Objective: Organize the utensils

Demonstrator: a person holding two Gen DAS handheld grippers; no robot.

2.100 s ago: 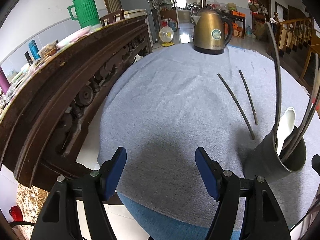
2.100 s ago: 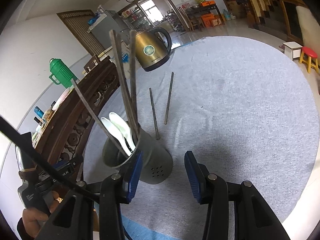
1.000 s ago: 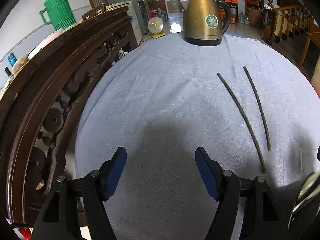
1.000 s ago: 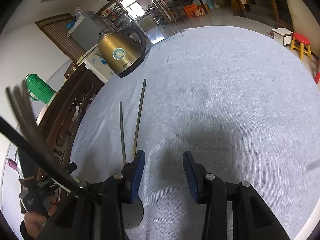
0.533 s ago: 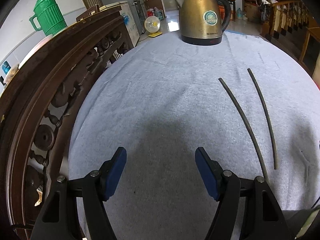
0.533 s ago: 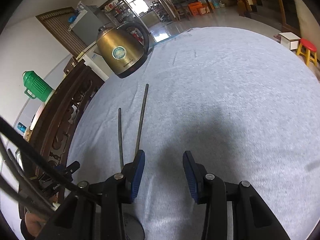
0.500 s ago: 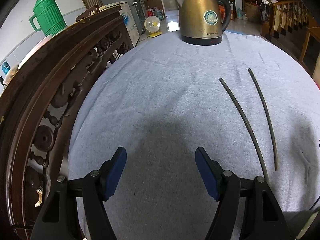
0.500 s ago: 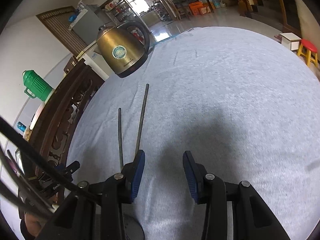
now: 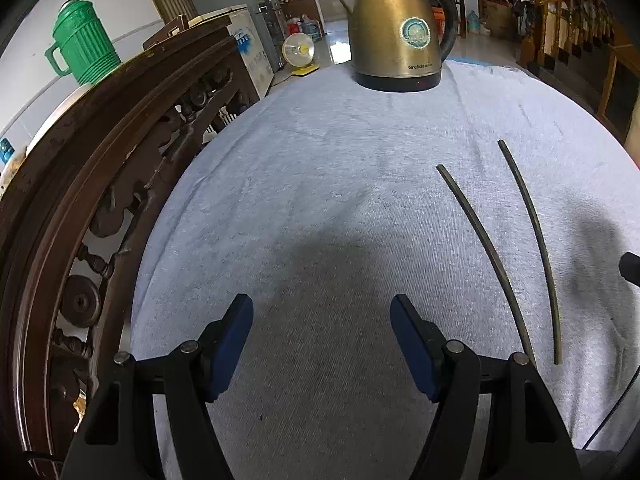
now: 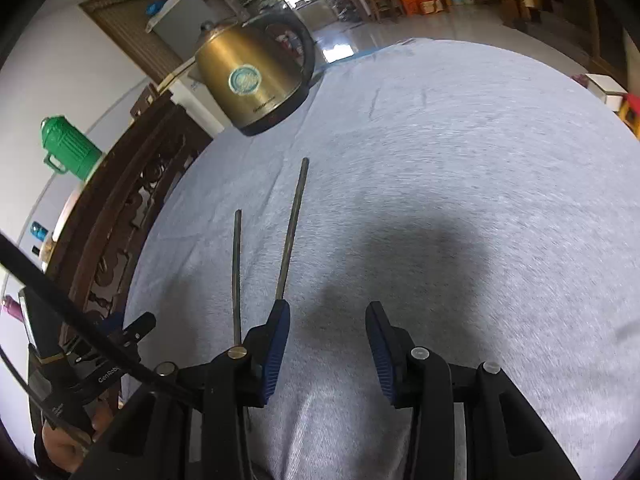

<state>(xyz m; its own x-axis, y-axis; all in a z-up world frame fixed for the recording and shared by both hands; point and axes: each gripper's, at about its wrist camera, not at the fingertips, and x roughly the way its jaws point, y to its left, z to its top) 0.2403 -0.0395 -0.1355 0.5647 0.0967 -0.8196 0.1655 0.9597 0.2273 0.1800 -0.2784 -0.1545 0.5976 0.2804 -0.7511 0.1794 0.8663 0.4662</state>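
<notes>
Inspector: Grippers' condition?
Recorder: Left gripper [image 9: 322, 338] and right gripper [image 10: 327, 334] both spread, empty.
Inspector: Utensils?
Recorder: Two chopsticks [image 10: 292, 226] lie side by side on grey cloth [image 10: 460, 168], just ahead of right gripper; kettle [image 9: 396, 26] beyond.

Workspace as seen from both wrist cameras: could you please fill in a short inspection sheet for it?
Surface: grey cloth covers the table.
Job's things: two chopsticks lie side by side, apart, on the cloth.
Clutter: brass kettle at the far edge.
Grippers: left gripper and right gripper open, empty.
Cables: black cable crosses the right view.
Surroundings: carved wooden rail, green jug.
</notes>
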